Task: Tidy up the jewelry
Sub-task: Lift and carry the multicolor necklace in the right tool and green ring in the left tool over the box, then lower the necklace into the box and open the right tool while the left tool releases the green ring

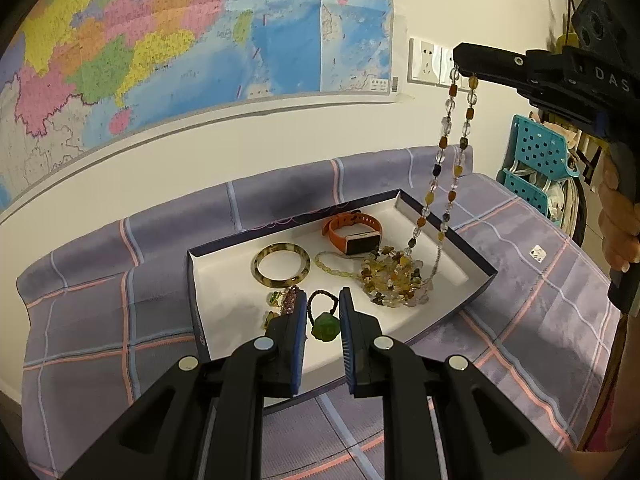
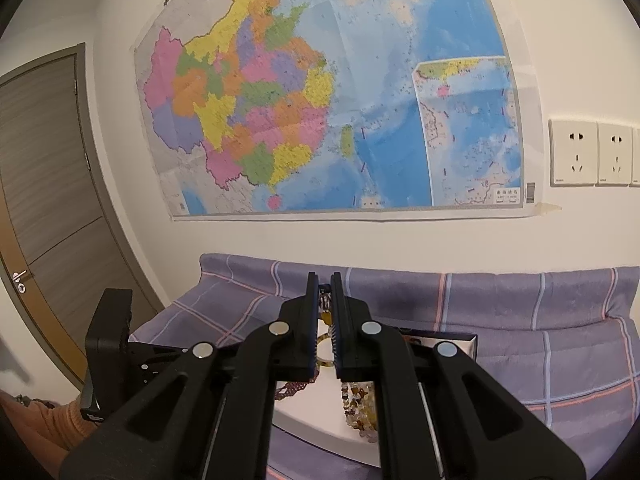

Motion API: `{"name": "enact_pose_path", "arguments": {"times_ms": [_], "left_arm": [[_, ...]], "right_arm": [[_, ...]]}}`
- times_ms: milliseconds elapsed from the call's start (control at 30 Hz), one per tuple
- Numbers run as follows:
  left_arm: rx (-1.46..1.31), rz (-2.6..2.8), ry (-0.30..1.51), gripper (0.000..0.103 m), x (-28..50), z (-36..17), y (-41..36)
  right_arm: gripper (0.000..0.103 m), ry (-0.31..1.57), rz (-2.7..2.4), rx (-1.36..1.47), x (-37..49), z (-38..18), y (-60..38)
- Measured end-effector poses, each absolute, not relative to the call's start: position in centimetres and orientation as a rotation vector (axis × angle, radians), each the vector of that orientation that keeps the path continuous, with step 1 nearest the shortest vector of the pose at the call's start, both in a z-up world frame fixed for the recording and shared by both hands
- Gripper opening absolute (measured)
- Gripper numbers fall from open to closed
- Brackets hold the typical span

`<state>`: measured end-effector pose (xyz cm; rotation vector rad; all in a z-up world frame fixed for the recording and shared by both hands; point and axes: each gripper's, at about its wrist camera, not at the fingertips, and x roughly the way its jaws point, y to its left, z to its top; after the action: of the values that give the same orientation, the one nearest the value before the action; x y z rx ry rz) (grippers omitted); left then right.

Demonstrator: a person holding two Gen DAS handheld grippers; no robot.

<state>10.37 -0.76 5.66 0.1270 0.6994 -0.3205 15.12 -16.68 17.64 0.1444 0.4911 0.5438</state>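
A shallow white box with dark walls lies on the checked cloth. In it are an orange watch, an amber bangle, a pile of yellow-brown beads, a green pendant on a dark cord and small pieces at the left. My right gripper is shut on a long bead necklace and holds it high; its lower end rests on the pile. The necklace shows between the fingers in the right wrist view. My left gripper is open just above the pendant.
The purple checked cloth covers the table up to the wall. A map and wall sockets are on the wall. A teal perforated rack stands to the right. A door is at left.
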Motion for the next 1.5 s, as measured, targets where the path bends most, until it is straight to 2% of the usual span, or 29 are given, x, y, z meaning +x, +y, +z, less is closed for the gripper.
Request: {"name": "enact_pose_path", "arguments": {"times_ms": [1500], "left_arm": [[0.079,-0.207,0.855,0.014,15.0,0.6,0.5]], "right_arm": [[0.006,0.705,0.515,0.156,18.3,8.3,-16.0]]}}
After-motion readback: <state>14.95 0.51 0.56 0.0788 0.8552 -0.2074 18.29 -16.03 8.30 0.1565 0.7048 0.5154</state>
